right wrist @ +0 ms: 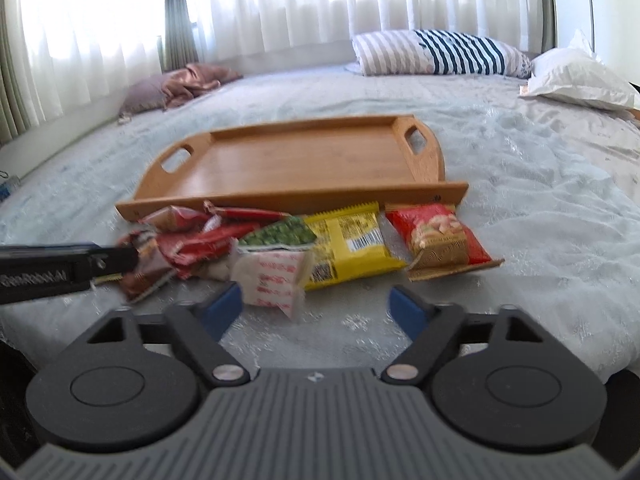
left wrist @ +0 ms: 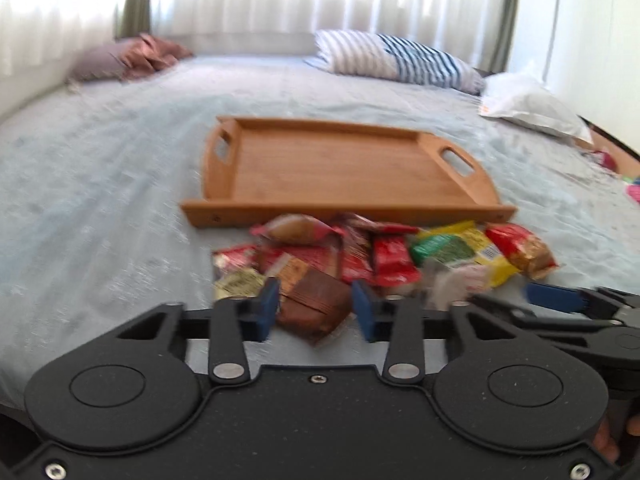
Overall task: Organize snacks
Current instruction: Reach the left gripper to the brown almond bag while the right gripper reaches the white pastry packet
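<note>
left gripper (left wrist: 314, 312) open astride brown packet (left wrist: 318, 307) | right gripper (right wrist: 316, 310) open, white packet (right wrist: 276, 276) at 11 o'clock | snacks likely light, crinkly, slippery: pinch mid-body | tray (right wrist: 280, 200) at 12 o'clock, bare

Beside the wooden tray (left wrist: 352, 168), the overlapping snack packets (left wrist: 384, 260) are motion-blurred, their print unreadable; lower packets lie partly hidden under others.

Bright daylight through the curtains (right wrist: 280, 4), blown out white there. Both views motion-blurred, snacks (left wrist: 380, 256) smeared. Fisheye bends edges, dark corners. Soft shadows near the tray (right wrist: 288, 160).
</note>
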`<move>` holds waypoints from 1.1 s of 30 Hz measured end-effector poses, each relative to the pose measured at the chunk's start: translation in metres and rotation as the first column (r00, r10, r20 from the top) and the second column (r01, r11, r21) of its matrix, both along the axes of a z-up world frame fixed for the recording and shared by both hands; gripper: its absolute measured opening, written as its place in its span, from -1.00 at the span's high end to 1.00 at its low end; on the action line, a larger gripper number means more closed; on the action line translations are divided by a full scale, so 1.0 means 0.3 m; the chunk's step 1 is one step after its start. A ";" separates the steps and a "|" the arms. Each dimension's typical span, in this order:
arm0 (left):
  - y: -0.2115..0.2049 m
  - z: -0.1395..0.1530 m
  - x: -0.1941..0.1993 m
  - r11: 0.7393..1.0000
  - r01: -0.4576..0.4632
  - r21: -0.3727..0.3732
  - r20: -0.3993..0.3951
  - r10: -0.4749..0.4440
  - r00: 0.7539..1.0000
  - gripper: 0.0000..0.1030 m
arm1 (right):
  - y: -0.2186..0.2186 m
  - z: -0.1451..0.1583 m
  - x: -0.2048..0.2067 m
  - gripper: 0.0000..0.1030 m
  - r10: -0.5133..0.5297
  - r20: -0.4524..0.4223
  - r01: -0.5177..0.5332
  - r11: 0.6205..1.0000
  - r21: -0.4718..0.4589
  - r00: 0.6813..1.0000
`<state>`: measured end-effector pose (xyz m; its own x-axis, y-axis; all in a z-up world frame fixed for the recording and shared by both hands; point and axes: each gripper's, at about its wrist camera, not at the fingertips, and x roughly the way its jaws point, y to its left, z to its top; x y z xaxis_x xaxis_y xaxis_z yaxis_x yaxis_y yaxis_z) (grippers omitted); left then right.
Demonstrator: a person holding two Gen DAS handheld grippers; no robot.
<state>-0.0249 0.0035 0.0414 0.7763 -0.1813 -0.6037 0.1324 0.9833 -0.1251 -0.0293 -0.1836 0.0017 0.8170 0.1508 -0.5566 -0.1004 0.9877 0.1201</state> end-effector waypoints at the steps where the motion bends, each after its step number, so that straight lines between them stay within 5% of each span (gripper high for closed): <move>1: 0.000 -0.005 0.005 1.000 0.011 -0.020 -0.020 -0.011 1.000 0.59 | 0.005 0.001 0.001 -0.31 0.005 0.001 -0.005 1.000 0.000 1.000; 3: 0.003 -0.019 0.012 0.999 0.014 -0.047 -0.052 -0.016 0.999 0.58 | 0.017 0.003 0.000 0.00 0.020 0.007 -0.020 1.000 0.000 1.000; 6: -0.001 -0.035 0.006 1.000 -0.024 -0.018 -0.052 0.023 0.998 0.57 | 0.035 0.009 -0.003 0.07 0.043 0.025 -0.043 0.999 -0.009 0.999; 10: 0.003 -0.050 0.022 0.999 -0.035 0.016 -0.022 0.036 0.999 0.13 | 0.062 0.010 0.004 0.06 0.066 0.036 -0.065 0.997 -0.029 0.997; 14: 0.018 -0.075 0.077 1.000 -0.010 0.009 -0.039 0.011 0.999 0.01 | 0.080 0.010 0.017 -0.24 0.073 0.039 -0.071 0.996 -0.054 0.997; 19: 0.021 -0.087 0.112 0.999 -0.005 0.035 -0.021 0.006 1.000 -0.42 | 0.088 0.004 0.032 -0.30 0.072 0.035 -0.070 0.995 -0.065 0.997; 23: 0.018 -0.094 0.117 0.999 0.008 0.031 -0.026 -0.007 1.000 -0.39 | 0.097 -0.001 0.043 -0.33 0.073 0.032 -0.071 0.995 -0.075 0.997; 25: 0.008 -0.092 0.108 0.999 0.040 0.017 -0.033 -0.039 0.999 -0.14 | 0.104 -0.005 0.044 -0.33 0.076 0.032 -0.073 0.994 -0.084 0.997; 29: -0.014 -0.086 0.082 0.997 0.058 0.042 -0.028 -0.057 0.998 0.02 | 0.108 -0.008 0.046 -0.33 0.075 0.033 -0.072 0.993 -0.091 0.997; 33: 0.020 -0.074 0.065 0.999 0.029 -0.037 -0.054 -0.031 0.998 0.03 | 0.112 -0.008 0.050 -0.33 0.076 0.033 -0.072 0.993 -0.094 0.997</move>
